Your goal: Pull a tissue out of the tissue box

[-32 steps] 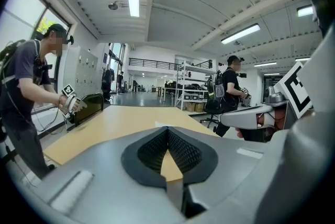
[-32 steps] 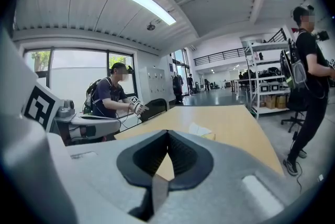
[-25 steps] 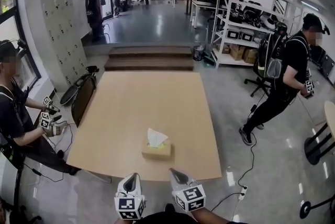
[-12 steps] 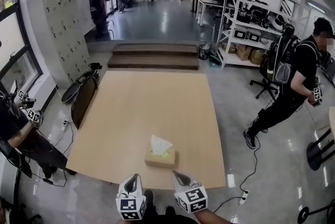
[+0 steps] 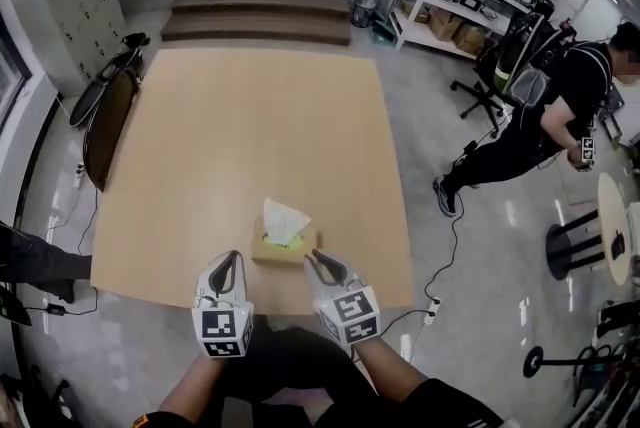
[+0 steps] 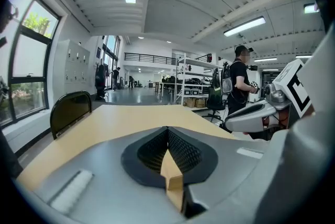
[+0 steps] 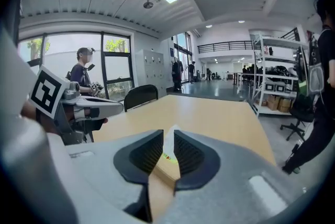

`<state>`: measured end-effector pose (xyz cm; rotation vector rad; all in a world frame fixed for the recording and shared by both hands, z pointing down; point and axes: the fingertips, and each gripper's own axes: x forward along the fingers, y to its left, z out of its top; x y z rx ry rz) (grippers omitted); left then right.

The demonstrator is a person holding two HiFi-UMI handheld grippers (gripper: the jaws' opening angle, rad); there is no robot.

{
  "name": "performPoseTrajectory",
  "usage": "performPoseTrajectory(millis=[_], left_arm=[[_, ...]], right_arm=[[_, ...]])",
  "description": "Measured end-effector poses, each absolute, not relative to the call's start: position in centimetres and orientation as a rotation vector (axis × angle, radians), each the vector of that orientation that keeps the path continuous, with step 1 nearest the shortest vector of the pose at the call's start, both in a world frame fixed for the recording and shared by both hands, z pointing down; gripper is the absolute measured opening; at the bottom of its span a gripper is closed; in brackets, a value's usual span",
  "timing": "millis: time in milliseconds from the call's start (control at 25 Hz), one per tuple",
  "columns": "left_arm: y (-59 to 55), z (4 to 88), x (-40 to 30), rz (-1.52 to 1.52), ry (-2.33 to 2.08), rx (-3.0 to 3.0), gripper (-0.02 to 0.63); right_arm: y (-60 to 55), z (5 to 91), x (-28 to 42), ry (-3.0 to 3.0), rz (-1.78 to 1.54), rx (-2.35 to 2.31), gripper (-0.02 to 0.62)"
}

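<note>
Tabletop first: the broad pale wooden table [image 5: 250, 136] lay below me, the tan cardboard tissue box [image 5: 285, 249] near its front edge. My left gripper [image 5: 231, 261] hung beside the box, clenched on nothing. My right gripper [image 5: 314, 259] had just been opening, a slim gap and nothing in it. Approach step, I judged; next, nip the white tissue tuft [image 5: 283, 218] sticking up from the box.

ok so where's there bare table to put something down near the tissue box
The table is bare from the tissue box back to its far edge by the steps, and out to both side edges. It is crowded only at the near edge, where the tissue box sits.
</note>
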<state>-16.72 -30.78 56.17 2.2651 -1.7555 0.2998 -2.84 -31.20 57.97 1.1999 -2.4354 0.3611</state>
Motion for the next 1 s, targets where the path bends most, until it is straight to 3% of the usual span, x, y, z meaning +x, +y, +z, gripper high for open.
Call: performPoseTrajectory(millis=[360, 1000], left_arm=[[-36.1, 57.8, -16.6, 0.335, -1.629, 2.331, 0.037], [-39.3, 61.6, -15.5, 0.469, -1.420, 2.398, 0.034]], right_arm=[[-36.0, 61.9, -3.8, -2.255, 0.419, 1.194, 0.108], [-37.6, 69.0, -5.1, -1.989, 0.546, 1.110, 0.133]])
